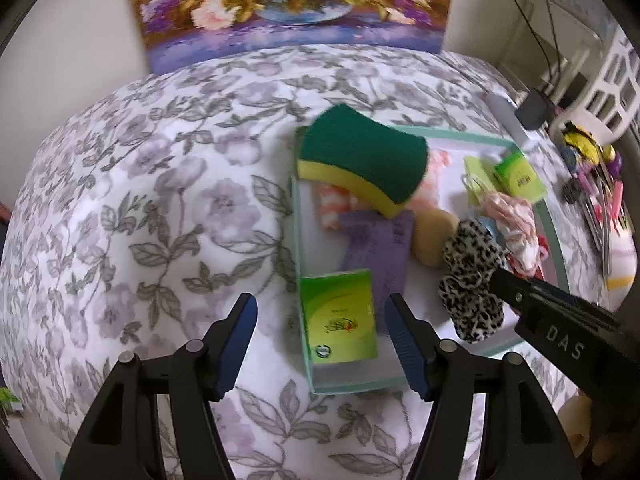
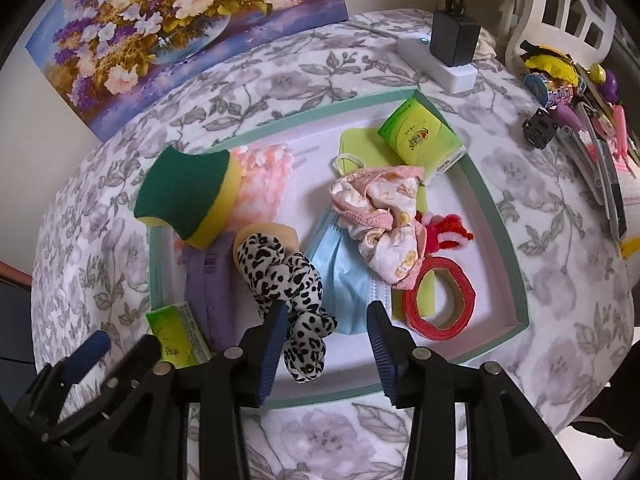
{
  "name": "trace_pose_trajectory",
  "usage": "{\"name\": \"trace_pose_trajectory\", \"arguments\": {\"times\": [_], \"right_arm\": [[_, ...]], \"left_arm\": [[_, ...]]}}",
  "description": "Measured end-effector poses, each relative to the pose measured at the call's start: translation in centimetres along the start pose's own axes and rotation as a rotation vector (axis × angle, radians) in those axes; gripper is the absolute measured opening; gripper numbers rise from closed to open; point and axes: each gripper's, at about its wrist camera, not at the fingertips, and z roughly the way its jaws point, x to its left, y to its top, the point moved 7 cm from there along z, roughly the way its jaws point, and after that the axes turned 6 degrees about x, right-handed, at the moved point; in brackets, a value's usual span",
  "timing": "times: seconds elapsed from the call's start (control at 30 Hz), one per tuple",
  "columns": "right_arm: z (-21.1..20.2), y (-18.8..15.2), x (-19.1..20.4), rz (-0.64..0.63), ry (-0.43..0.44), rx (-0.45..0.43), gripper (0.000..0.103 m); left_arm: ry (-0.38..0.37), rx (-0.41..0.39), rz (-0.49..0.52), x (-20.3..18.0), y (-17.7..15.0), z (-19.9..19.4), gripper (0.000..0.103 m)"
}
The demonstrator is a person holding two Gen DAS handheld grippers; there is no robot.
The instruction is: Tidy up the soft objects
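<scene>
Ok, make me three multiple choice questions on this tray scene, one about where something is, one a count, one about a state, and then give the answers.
1. Where does the green and yellow sponge sit?
A. at the tray's far left corner, propped on other items
B. on the cloth outside the tray
C. under the red tape roll

2. How many green tissue packs are in the tray?
A. one
B. two
C. four

3. What are the right gripper fingers doing?
A. clamped on the blue mask
B. apart, with the leopard scrunchie at the left one
C. gripping the sponge

Answers: 1 A, it leans over the tray's corner. 2 B, one pack far, one pack near. 3 B, a clear gap shows between the fingers.
</scene>
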Motion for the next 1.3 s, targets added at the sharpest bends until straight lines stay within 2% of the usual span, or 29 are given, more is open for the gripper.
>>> {"name": "trace_pose_trajectory", "arguments": {"times": [0.2, 0.23, 0.27, 0.3, 0.4, 0.5, 0.53, 0.6, 0.63, 0.67, 0.9, 1.07, 1.3], "right_arm": [[0.0, 0.0, 0.2, -0.016, -0.008, -0.004, 0.057], [0.1, 0.0, 0.3, -0.022, -0.013, -0.004, 0.058], [0.1, 0.0, 0.3, -0.027, -0.021, -0.004, 0.061], [0.2, 0.0, 0.4, -0.035, -0.031, -0.003, 0.061], [0.3, 0.1, 0.6, -0.052, -0.045, -0.007, 0.064], [0.3, 0.0, 0.7, -0.063, -0.049, -0.009, 0.071], [0.3, -0.1, 0.7, -0.066, -0.047, -0.01, 0.075], [0.2, -0.2, 0.7, -0.07, -0.049, -0.017, 0.089], [0.1, -0.2, 0.8, -0.07, -0.051, -0.025, 0.1], [0.0, -0.2, 0.8, -0.071, -0.053, -0.035, 0.103], [-0.9, -0.9, 1.7, -0.081, -0.065, -0.077, 0.103], [-1.4, -2.3, 2.4, -0.105, -0.059, -0.086, 0.103], [-2.0, -4.1, 2.8, -0.127, -0.059, -0.093, 0.103]], "left_arm": [[0.013, -0.011, -0.081, 2.2, 0.3, -0.1, 0.072], [0.015, -0.01, -0.093, 2.5, 0.3, 0.0, 0.074], [0.016, -0.008, -0.102, 2.8, 0.4, 0.1, 0.083], [0.019, -0.005, -0.115, 3.1, 0.4, 0.2, 0.086], [0.03, -0.001, -0.146, 4.3, 0.4, 0.6, 0.086], [0.045, -0.007, -0.177, 5.4, 0.4, 0.9, 0.086], [0.055, -0.004, -0.188, 5.9, 0.3, 1.1, 0.086], [0.066, 0.007, -0.205, 6.6, 0.0, 1.6, 0.088], [0.073, 0.015, -0.216, 7.1, -0.2, 1.8, 0.096], [0.077, 0.021, -0.225, 7.4, -0.3, 2.0, 0.099], [0.081, 0.028, -0.281, 9.5, -1.4, 2.2, 0.099], [0.045, 0.02, -0.272, 9.5, -2.1, 1.4, 0.099], [0.105, 0.006, -0.225, 9.6, -3.8, -0.2, 0.099]]}}
